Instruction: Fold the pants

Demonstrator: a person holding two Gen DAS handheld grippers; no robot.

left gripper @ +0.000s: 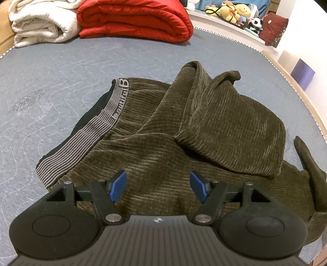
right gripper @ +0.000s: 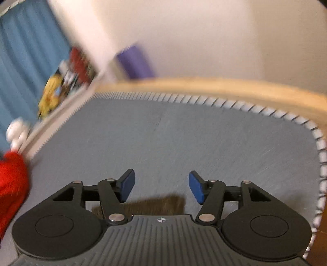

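Olive-brown corduroy pants [left gripper: 184, 131] lie crumpled on the grey-blue mattress [left gripper: 61, 67], with a grey striped waistband [left gripper: 98, 131] at the left and one leg folded over on top at the right. My left gripper [left gripper: 158, 186] is open and empty, hovering just above the near part of the pants. My right gripper [right gripper: 161, 186] is open and empty above bare mattress [right gripper: 184, 133]. In the blurred right wrist view only a small edge of the pants [right gripper: 155, 204] shows below the fingers.
A folded red quilt [left gripper: 134, 18] and a cream blanket [left gripper: 40, 24] lie at the far end of the mattress. A shelf with plush toys [left gripper: 235, 10] stands behind. A wooden bed frame [right gripper: 224, 86] edges the mattress, with a purple box [left gripper: 302, 73] beyond it.
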